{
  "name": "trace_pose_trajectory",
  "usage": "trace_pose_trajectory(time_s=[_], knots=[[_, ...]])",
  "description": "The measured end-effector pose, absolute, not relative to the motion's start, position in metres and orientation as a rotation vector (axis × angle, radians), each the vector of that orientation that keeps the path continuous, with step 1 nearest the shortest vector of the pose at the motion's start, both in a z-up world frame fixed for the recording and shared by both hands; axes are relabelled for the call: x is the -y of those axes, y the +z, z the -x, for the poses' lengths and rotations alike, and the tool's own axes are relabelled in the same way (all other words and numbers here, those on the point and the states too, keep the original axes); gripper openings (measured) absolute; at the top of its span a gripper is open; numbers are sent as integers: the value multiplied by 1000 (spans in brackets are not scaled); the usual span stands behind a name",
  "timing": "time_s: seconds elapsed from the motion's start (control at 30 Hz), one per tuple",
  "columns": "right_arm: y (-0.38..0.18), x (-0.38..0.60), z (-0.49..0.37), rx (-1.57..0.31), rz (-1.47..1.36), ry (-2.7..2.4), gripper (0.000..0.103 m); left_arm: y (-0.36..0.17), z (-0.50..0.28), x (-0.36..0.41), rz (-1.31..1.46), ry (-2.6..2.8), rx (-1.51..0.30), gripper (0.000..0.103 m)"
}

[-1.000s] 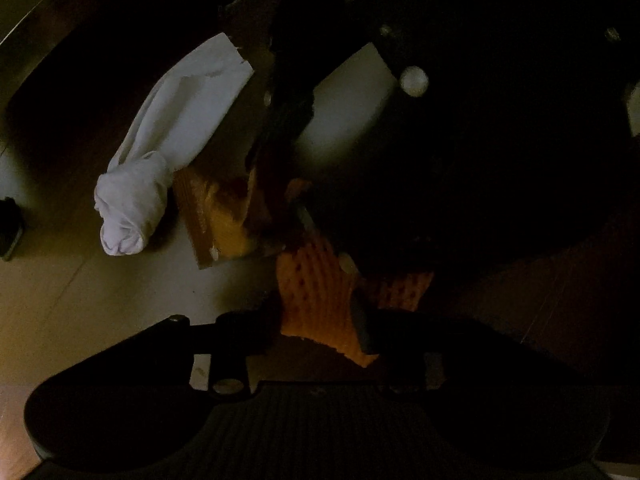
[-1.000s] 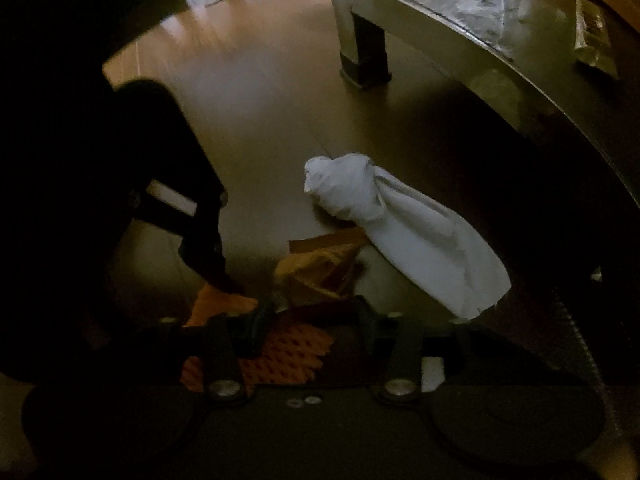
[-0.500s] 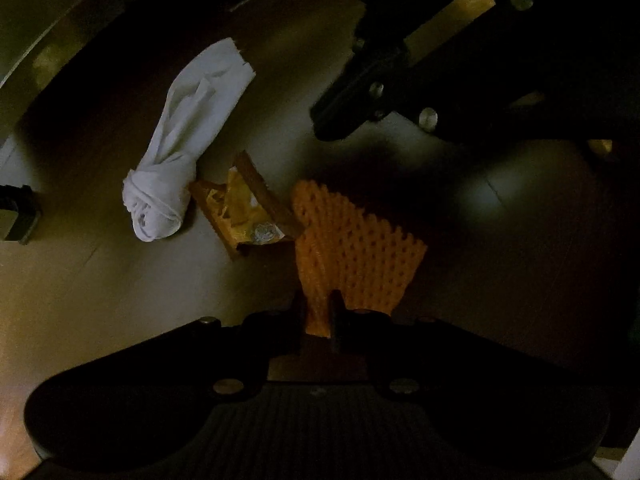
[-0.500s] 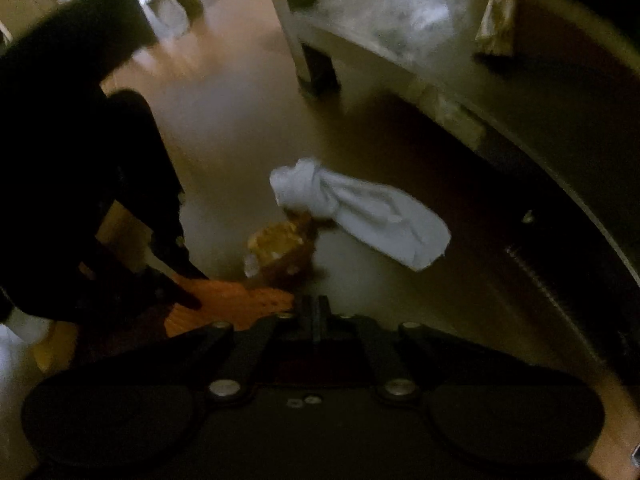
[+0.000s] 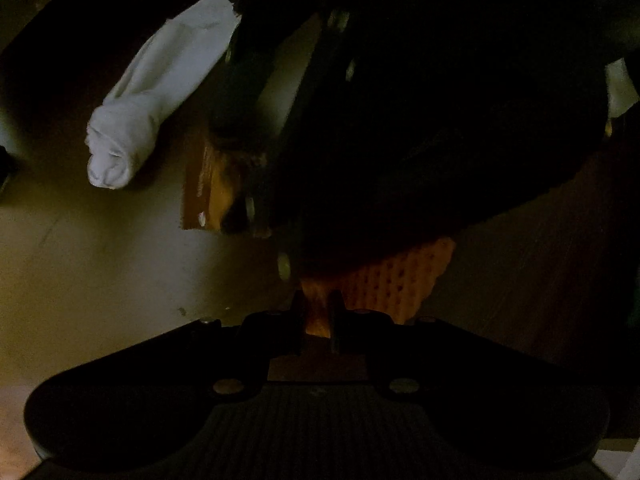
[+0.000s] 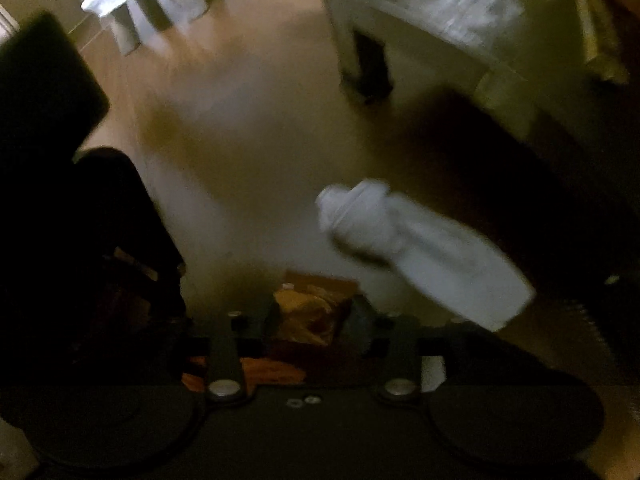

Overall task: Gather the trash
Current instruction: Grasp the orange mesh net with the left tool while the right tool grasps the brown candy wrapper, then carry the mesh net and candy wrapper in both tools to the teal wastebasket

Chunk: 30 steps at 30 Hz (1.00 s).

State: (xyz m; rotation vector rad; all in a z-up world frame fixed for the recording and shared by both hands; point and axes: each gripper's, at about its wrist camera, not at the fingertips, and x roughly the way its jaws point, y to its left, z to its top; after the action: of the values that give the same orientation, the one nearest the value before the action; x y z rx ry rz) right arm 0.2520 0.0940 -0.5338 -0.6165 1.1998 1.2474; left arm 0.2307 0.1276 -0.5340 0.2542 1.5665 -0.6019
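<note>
Wrapper (image 6: 310,314) sits between right gripper (image 6: 314,320) fingers; left gripper (image 5: 318,310) pinches orange mesh (image 5: 394,276).

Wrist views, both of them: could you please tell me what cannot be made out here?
- Left wrist: the dark right gripper hides most of the orange mesh and part of the yellow wrapper.
- Right wrist: motion blur; whether that gripper touches the wrapper is unclear; the white cloth is smeared.
</note>
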Motion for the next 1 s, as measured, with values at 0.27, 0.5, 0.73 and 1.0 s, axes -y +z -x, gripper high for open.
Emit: trace_pose_trajectory(time_s=[0.27, 0.5, 0.73, 1.0], knots=[[-551, -99, -250, -1250, 597, 1232, 48, -531, -237, -135, -206, -594, -1564, 11], [-549, -87, -256, -1264, 585, 1218, 35, -543, -237, -143, -206, -592, -1567, 11], [-513, -60, -264, -1249, 563, 1150, 30, -515, -242, -131, -241, -617, -1523, 11], [-416, 15, -272, -1187, 532, 1000, 29, -440, -257, -117, -318, -630, -1413, 11]])
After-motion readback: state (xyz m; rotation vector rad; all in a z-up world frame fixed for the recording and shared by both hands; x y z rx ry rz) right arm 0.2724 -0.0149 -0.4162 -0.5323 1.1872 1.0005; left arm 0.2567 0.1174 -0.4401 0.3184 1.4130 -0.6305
